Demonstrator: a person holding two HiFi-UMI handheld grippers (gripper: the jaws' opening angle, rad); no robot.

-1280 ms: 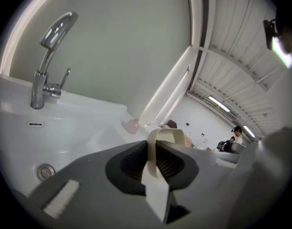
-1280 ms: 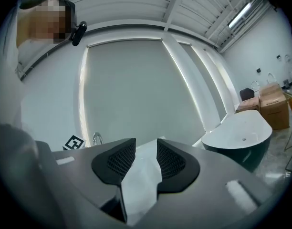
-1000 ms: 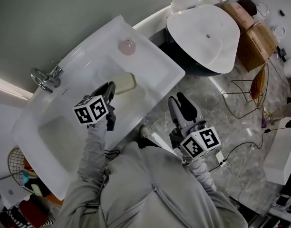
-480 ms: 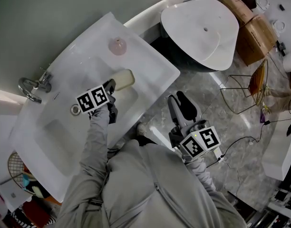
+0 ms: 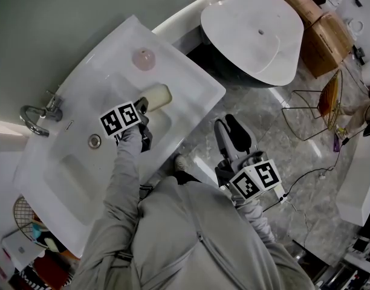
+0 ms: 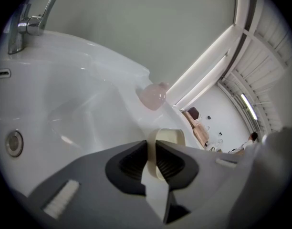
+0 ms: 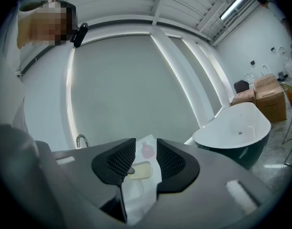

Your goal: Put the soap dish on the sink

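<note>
A cream soap dish [image 5: 156, 96] is low over the right part of the white sink [image 5: 191, 83]; I cannot tell whether it touches. My left gripper [image 5: 142, 106] is shut on the dish's near rim. In the left gripper view the two dark pads pinch the dish [image 6: 172, 136] edge, with the left gripper [image 6: 151, 150] pointing down into the basin. My right gripper [image 5: 233, 135] hangs over the floor to the right of the sink, open with nothing between its pads. In its own view the right gripper [image 7: 146, 159] frames the distant dish [image 7: 141, 171].
A pink rounded object [image 5: 144, 58] stands on the sink's back ledge, beyond the dish. The chrome tap [image 5: 37, 112] and drain [image 5: 94, 141] lie to the left. A white freestanding basin [image 5: 253, 36], cardboard boxes [image 5: 318, 29] and a wire rack [image 5: 321, 110] stand on the marble floor at right.
My left gripper has sunk toward the sink with the dish, which now lies closer to the pink object. The right gripper has barely shifted in the picture.
</note>
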